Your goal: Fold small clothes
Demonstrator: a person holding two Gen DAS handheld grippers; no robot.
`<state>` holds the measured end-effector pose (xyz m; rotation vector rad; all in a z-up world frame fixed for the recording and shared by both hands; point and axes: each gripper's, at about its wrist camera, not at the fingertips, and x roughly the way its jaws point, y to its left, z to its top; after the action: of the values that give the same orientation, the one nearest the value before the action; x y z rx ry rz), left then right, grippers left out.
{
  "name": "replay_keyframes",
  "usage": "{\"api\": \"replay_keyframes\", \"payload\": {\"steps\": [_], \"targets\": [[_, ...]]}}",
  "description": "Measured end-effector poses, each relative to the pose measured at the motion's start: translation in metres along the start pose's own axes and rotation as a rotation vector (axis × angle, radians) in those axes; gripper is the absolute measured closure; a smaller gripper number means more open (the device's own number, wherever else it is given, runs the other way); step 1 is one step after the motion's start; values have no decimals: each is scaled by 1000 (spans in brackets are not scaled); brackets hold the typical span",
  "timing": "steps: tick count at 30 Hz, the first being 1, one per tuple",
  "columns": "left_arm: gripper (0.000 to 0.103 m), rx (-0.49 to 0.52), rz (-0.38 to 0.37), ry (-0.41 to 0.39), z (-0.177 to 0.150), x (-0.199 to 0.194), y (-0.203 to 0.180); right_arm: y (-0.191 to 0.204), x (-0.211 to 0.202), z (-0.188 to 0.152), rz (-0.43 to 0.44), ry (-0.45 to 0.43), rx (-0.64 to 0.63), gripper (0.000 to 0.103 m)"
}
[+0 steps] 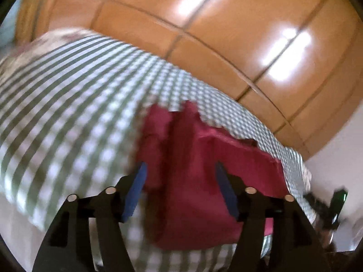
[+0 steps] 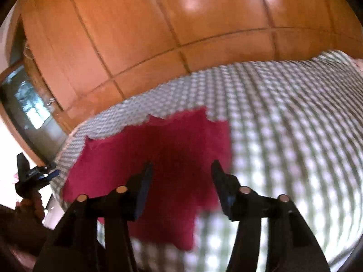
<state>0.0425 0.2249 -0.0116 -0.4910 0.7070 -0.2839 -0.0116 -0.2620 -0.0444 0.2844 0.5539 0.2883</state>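
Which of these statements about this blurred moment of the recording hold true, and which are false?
1. The left gripper is open and holds nothing. True.
2. The dark red cloth garment lies on a plain blue sheet. False: it lies on a green-and-white checked cloth.
3. The right gripper is clamped on the garment. False: its jaws stand apart, gripping nothing.
4. An orange-brown tiled floor shows beyond the checked cloth. True.
5. The garment is a neat small square. False: its outline is irregular.

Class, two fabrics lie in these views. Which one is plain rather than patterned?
The red garment is plain. It lies on the green-and-white checked cloth, which carries the pattern and spreads far wider, beyond the garment's edges.
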Motion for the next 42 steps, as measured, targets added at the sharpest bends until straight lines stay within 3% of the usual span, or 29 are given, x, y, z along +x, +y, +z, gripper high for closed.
{"api": "replay_keyframes", "payload": {"steps": [6, 11, 15, 19, 22, 28, 34, 42], "targets": [[36, 111, 22, 117, 14, 59, -49, 56, 74, 20, -26, 88, -205, 55], [36, 154, 90, 186, 32, 106, -68, 55, 123, 23, -89, 142, -233, 55], [36, 160, 163, 234, 44, 139, -61, 42, 150, 29, -206, 148, -214, 57], [39, 240, 257, 217, 45, 167, -51, 21, 161, 27, -292, 150, -132, 60], [40, 311, 299, 151, 41, 173, -49, 9, 163, 27, -331, 138, -67, 62], [40, 281, 307, 160, 48, 180, -42, 16, 169, 26, -395, 145, -113, 59], [40, 236, 302, 153, 57, 168, -41, 15, 171, 25, -392, 137, -113, 58], [38, 330, 377, 175, 49, 193, -44, 17, 172, 23, -399, 134, -120, 58]]}}
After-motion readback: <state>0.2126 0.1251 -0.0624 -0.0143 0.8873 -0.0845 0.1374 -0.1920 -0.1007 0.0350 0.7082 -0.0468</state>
